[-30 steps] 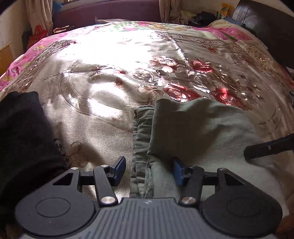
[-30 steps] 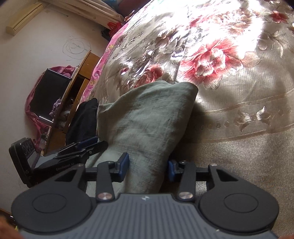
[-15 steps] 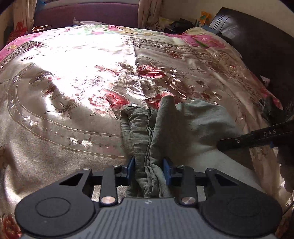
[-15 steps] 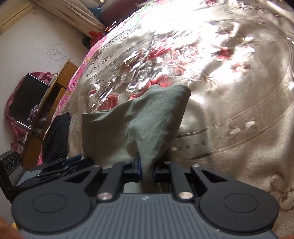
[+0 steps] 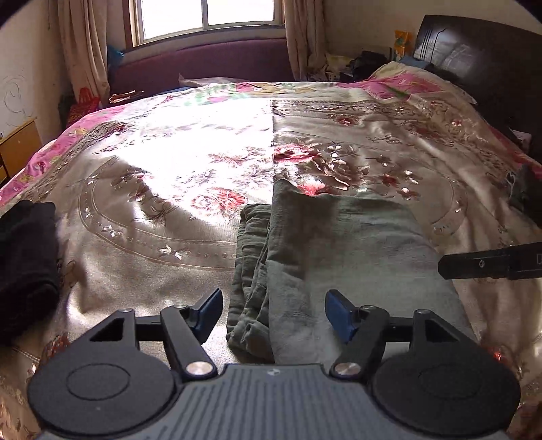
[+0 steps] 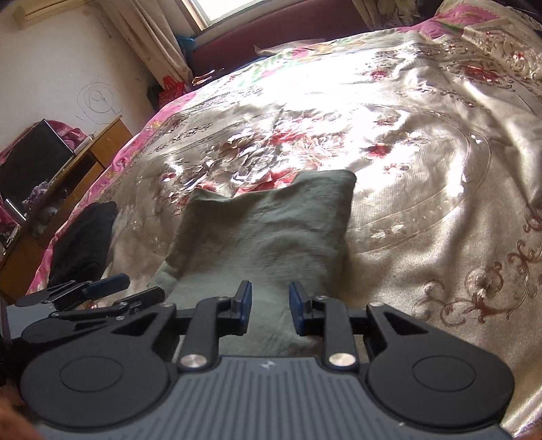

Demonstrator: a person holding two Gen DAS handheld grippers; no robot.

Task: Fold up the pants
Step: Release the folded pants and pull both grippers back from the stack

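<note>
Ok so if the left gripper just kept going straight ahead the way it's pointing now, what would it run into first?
Most likely the folded green pants. The left gripper is open, and the pants' near end lies directly between and ahead of its fingers on the floral bedspread. How high the gripper sits above the fabric is unclear.

Sunlit window, curtains, dark headboard, wooden cabinet.

Black garment blocks left; bedspread beyond pants open
</note>
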